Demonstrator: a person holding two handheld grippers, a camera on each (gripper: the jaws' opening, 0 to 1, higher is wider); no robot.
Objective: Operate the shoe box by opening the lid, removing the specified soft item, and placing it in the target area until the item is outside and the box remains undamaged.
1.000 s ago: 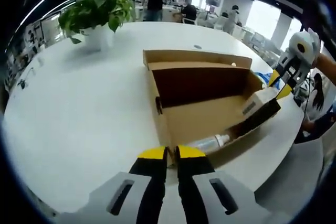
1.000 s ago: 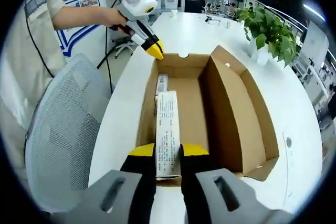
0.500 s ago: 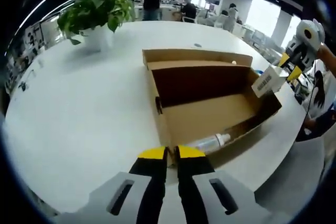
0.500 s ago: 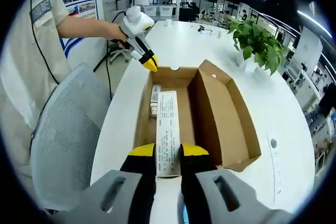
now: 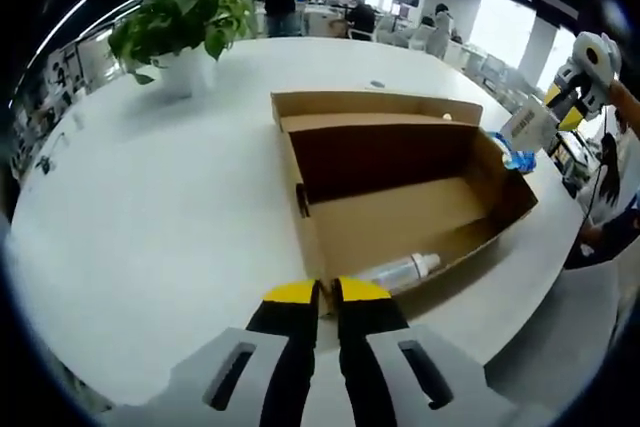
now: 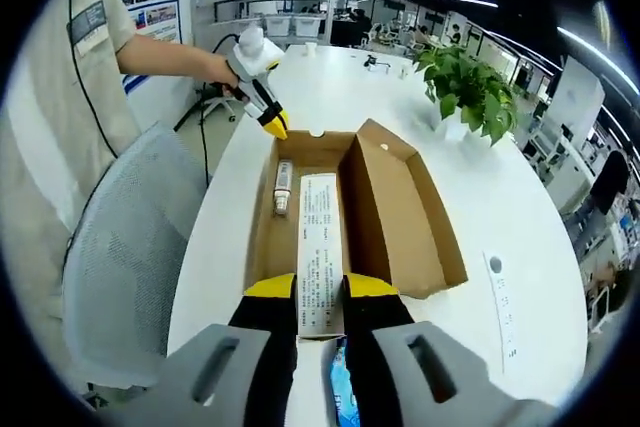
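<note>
I have the open brown cardboard shoe box (image 6: 345,212) lying on the round white table (image 5: 150,227) with its lid folded back, so the opening step looks done. My right hand-held gripper (image 6: 321,297) is clamped on a flat white packet printed with small text (image 6: 319,247), and it hangs above the near end of the box; in the left gripper view I see that same packet (image 5: 527,128) raised clear of the box's far corner. I judge the removal as good as finished.

My left hand-held gripper (image 5: 325,295) is at the box's other end, its yellow-tipped jaws drawn together at the cardboard wall; they seem to pinch the rim to steady it, though I cannot be sure of contact.

A clear plastic bottle with a white cap (image 5: 400,271) lies inside along one wall. Something blue and crinkled (image 6: 341,402) sits on the table just beyond the box's near end, under the packet.

What remains, as I read it, is setting the packet down outside the box. The box looks undamaged.
</note>
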